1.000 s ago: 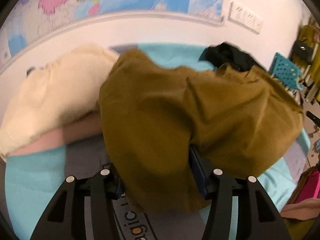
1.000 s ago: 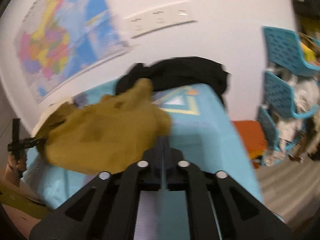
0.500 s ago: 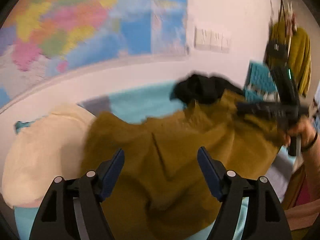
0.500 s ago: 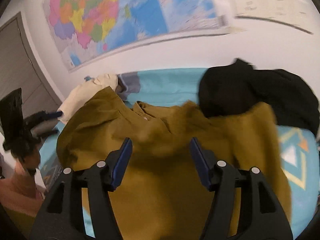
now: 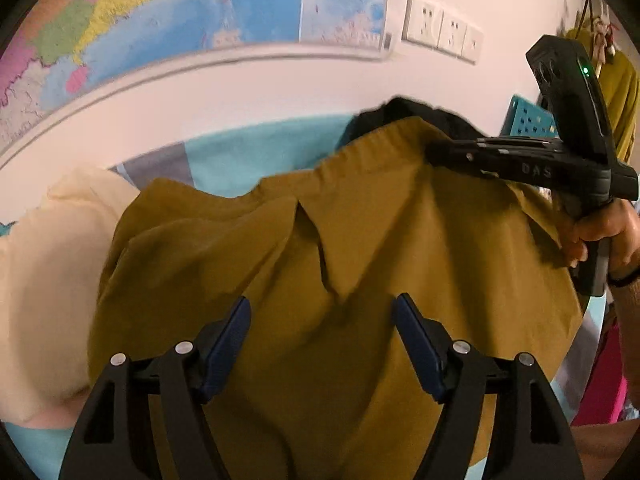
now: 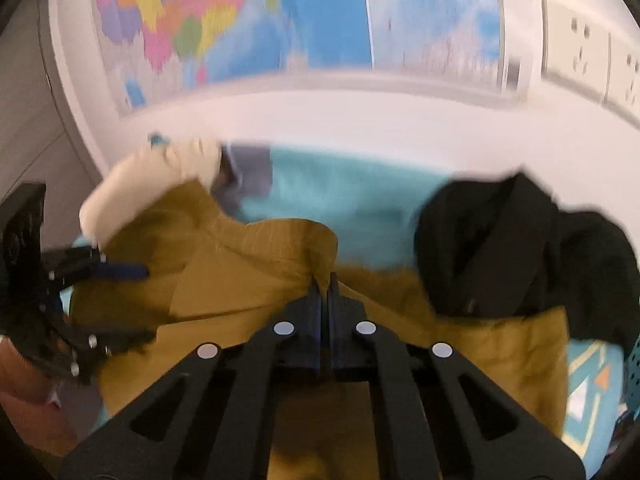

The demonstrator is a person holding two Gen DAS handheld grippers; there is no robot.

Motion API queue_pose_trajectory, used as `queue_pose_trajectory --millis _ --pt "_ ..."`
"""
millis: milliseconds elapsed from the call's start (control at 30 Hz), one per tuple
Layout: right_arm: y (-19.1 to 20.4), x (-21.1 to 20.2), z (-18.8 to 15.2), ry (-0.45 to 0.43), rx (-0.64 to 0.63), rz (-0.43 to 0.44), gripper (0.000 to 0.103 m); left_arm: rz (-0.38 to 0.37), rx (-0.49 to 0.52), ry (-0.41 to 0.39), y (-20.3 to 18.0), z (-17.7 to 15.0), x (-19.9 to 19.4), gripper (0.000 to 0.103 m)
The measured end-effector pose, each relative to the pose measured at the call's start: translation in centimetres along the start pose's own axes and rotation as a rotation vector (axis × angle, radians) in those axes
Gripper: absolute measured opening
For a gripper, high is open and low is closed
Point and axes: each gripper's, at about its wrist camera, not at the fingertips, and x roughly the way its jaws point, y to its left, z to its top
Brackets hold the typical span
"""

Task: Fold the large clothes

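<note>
Mustard-brown garment (image 5: 360,280) spread over turquoise bedcover (image 5: 256,152), below wall map (image 5: 200,8). Left gripper (image 5: 322,320) over garment's near part, jaws apart, nothing pinched. Right gripper (image 6: 323,280) jaws just closed, clamped on garment's elastic upper edge at far side; person's hand (image 5: 608,232) on its handle. Black clothing (image 6: 520,256) heaped right of garment, touching it. Cream clothing (image 5: 44,280) left of garment, partly under it

A large garment (image 5: 360,260) lay spread on the bed (image 5: 256,148), which stood against the wall under a map (image 5: 200,8). A pale heap (image 5: 44,280) lay at its left, and a dark garment (image 6: 516,256) behind its right end.
</note>
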Motion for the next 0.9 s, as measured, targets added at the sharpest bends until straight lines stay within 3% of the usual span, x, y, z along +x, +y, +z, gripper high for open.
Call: queue_pose_trajectory --millis 100,200,233,267,333,400,467,600,667,733,900 --pt "0.4 2.6 -0.5 0.07 -0.05 -0.048 0.008 0.019 -0.01 0.008 0.2 0.3 0.4 0.072" --pt "-0.8 5.0 -1.9 0.191 -0.001 -0.037 0.023 0.029 -0.023 0.048 0.5 -0.1 1.9 0.072" --pt "-1.3 4.6 -2.0 0.182 0.026 -0.03 0.028 0.033 -0.029 0.061 0.6 -0.2 2.2 0.072" --pt "-1.7 3.0 -2.1 0.142 0.049 -0.021 0.043 0.03 -0.036 0.07 0.8 -0.5 2.3 0.072" --pt "-1.9 0.0 -2.3 0.054 0.044 -0.03 0.055 0.015 -0.044 0.067 1.1 -0.8 2.1 0.072" --pt "-2.4 -3.0 -2.5 0.008 0.011 -0.11 0.056 0.003 -0.047 0.063 1.3 -0.8 1.8 0.072" --pt "-3.8 -3.7 -3.3 0.05 0.016 -0.181 0.061 -0.001 -0.046 0.06 1.3 -0.8 1.9 0.072" --pt "-6.1 -0.8 -5.9 0.213 0.038 -0.238 0.058 0.0 -0.052 0.067 1.1 -0.6 2.5 0.072" --pt "-6.8 0.4 -6.6 0.24 0.056 -0.231 0.014 -0.002 -0.055 0.07 1.1 -0.7 2.6 0.072" --pt "-6.7 -0.1 -6.7 0.212 0.057 -0.191 0.003 0.001 -0.056 0.074 1.1 -0.7 2.5 0.072" --pt "-7.6 -5.0 -4.8 -0.003 0.114 -0.236 0.003 0.007 -0.054 0.068 1.0 -0.8 2.2 0.072"
